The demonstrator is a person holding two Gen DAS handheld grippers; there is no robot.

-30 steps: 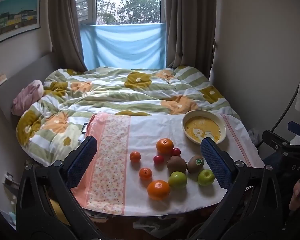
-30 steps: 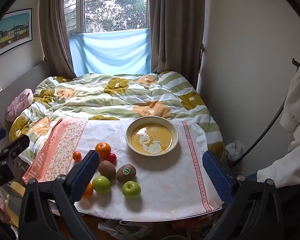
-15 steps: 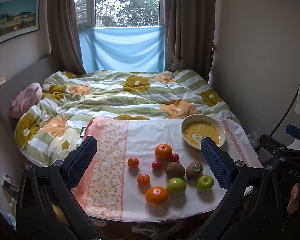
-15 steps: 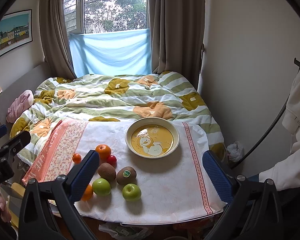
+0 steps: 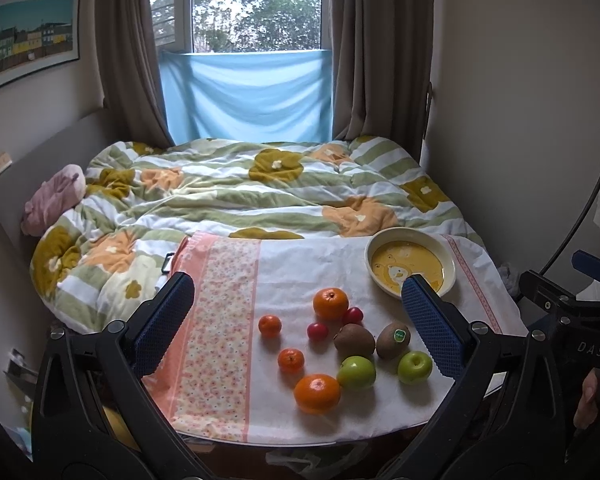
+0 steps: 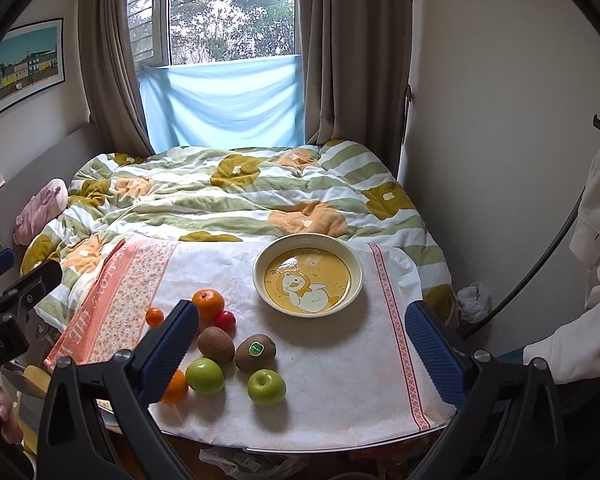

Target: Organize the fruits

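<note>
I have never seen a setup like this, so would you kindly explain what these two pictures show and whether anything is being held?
There is no robot here: a person holds a hand-operated two-finger gripper in each hand, each with a wide-angle camera looking along its blue-padded fingers. One picture comes from the left gripper, the other from the right gripper. Both are open and hold nothing. Beyond them, a white cloth with pink floral bands covers a table at the foot of a bed. On it lie a cream bowl with a yellow cartoon centre, two green apples, two brown kiwis, oranges of different sizes and two small red fruits. The bowl is empty.
</note>
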